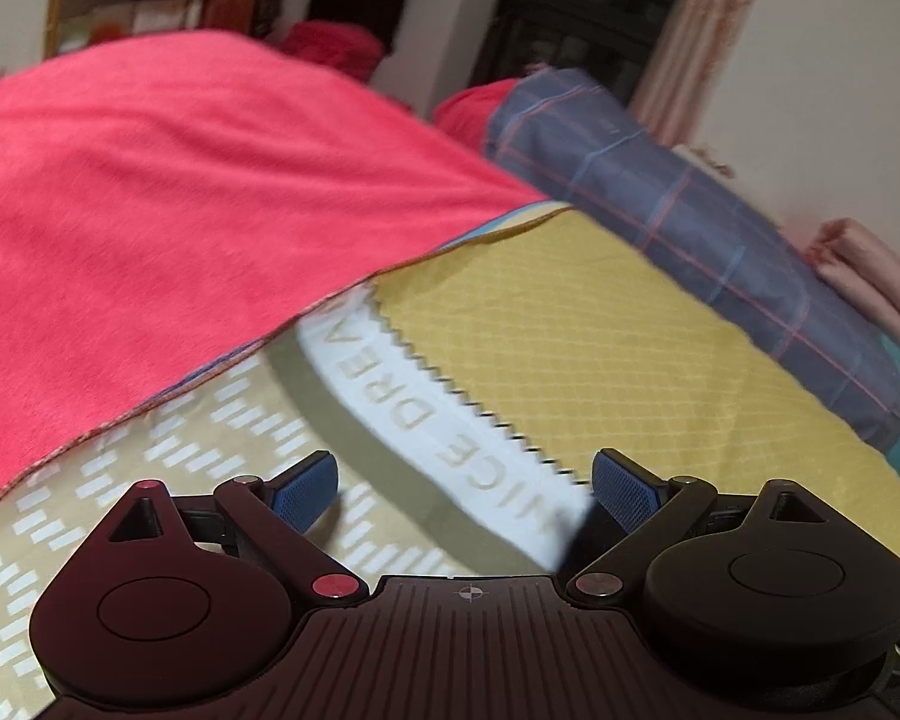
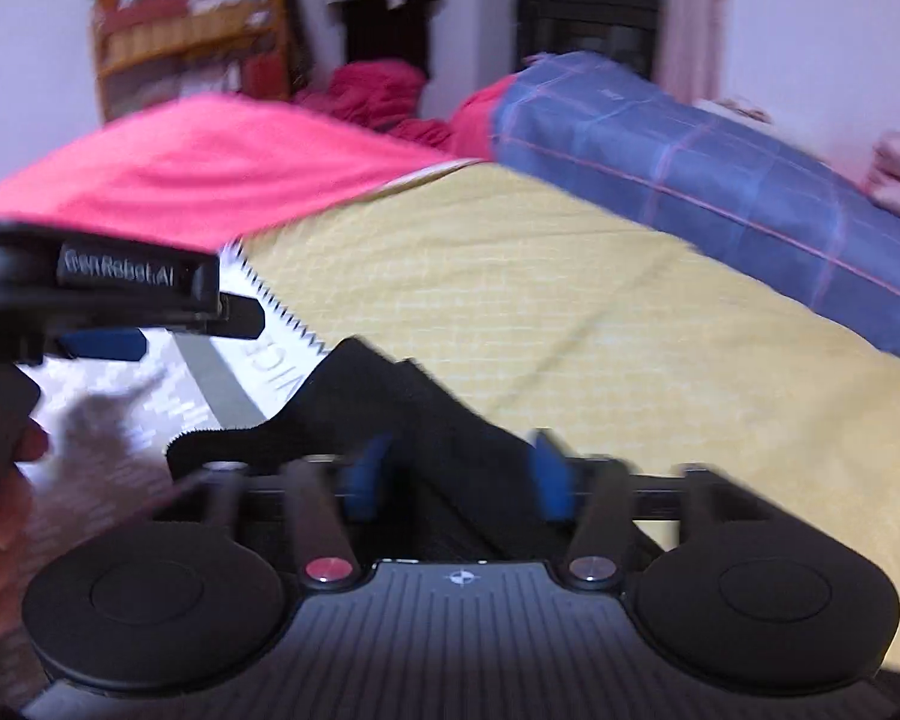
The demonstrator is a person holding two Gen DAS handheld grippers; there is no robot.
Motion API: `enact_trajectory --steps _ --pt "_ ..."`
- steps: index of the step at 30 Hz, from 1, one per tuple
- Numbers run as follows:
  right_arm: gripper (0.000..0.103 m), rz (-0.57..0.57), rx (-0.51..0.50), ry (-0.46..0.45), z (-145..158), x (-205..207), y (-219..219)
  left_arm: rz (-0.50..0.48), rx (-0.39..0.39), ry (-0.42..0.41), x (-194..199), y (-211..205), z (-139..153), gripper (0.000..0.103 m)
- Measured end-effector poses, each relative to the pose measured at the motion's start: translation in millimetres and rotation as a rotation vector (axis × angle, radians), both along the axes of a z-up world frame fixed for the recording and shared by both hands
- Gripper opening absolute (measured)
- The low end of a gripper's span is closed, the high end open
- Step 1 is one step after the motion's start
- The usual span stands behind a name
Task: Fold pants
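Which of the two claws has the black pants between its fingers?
The right claw: black pants lie between its open fingers. The left claw is open over bare bedding.

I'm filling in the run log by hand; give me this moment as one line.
task: fold pants | left gripper: open, empty, over bedsheet | right gripper: open, black pants between fingers, not clamped | stage: pre-grasp
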State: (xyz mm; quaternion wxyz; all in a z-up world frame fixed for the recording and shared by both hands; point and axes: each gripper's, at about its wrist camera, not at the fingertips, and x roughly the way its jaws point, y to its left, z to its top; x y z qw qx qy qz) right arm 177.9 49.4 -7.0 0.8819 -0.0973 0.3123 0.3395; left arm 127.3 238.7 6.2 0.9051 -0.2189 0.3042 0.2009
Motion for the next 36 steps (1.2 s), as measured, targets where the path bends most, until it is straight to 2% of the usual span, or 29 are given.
enact_trajectory --steps 4,6,8,9,11,12,13,15,17,20,22,24,27,28,30,31,33,34,36 --pt "0.069 -0.15 0.062 0.01 25 -24 -83 -0.212 -0.025 -0.074 4 -32 5 0.103" --pt "0.072 -0.26 0.091 0.003 34 -38 -128 -0.35 -0.072 -0.065 14 -49 -1 0.103" --pt "0.073 -0.393 0.139 0.022 36 -54 -184 -0.445 -0.098 -0.017 26 -67 -12 0.103" --pt "0.073 -0.457 0.16 0.034 36 -63 -215 -0.473 -0.082 0.019 31 -76 -18 0.103" --pt "0.07 -0.597 0.191 0.05 35 -77 -273 -0.488 0.046 0.052 35 -94 -22 0.103" --pt "0.065 -0.675 0.208 0.062 33 -82 -301 -0.494 0.085 0.067 36 -101 -23 0.103" --pt "0.057 -0.763 0.241 0.084 31 -86 -329 -0.497 0.109 0.072 37 -104 -25 0.103" --pt "0.049 -0.928 0.347 0.154 23 -90 -381 -0.498 0.137 0.076 38 -108 -27 0.103" --pt "0.041 -1.019 0.444 0.202 14 -92 -415 -0.495 0.126 0.07 40 -103 -28 0.103" --pt "0.04 -1.146 0.44 0.184 6 -94 -441 -0.485 0.085 0.049 41 -93 -28 0.103" --pt "0.041 -1.238 0.501 0.192 2 -99 -460 -0.482 0.066 0.037 38 -90 -26 0.103" --pt "0.041 -1.325 0.576 0.241 -8 -105 -482 -0.48 0.066 0.036 38 -89 -27 0.103" --pt "0.041 -1.307 0.611 0.257 -16 -101 -496 -0.48 0.092 0.045 40 -92 -28 0.103" --pt "0.044 -1.31 0.602 0.25 -15 -97 -499 -0.481 0.099 0.046 39 -93 -28 0.103" --pt "0.059 -1.313 0.605 0.216 -16 -89 -511 -0.481 0.106 0.046 38 -95 -28 0.103" --pt "0.069 -1.31 0.612 0.202 -18 -83 -513 -0.481 0.107 0.045 38 -95 -28 0.103" --pt "0.074 -1.313 0.62 0.161 -20 -76 -517 -0.48 0.108 0.042 38 -95 -29 0.103" --pt "0.073 -1.32 0.598 0.141 -21 -71 -516 -0.48 0.111 0.042 38 -95 -29 0.103" --pt "0.036 -1.32 0.507 0.116 -21 -57 -514 -0.481 0.126 0.046 39 -98 -30 0.103"
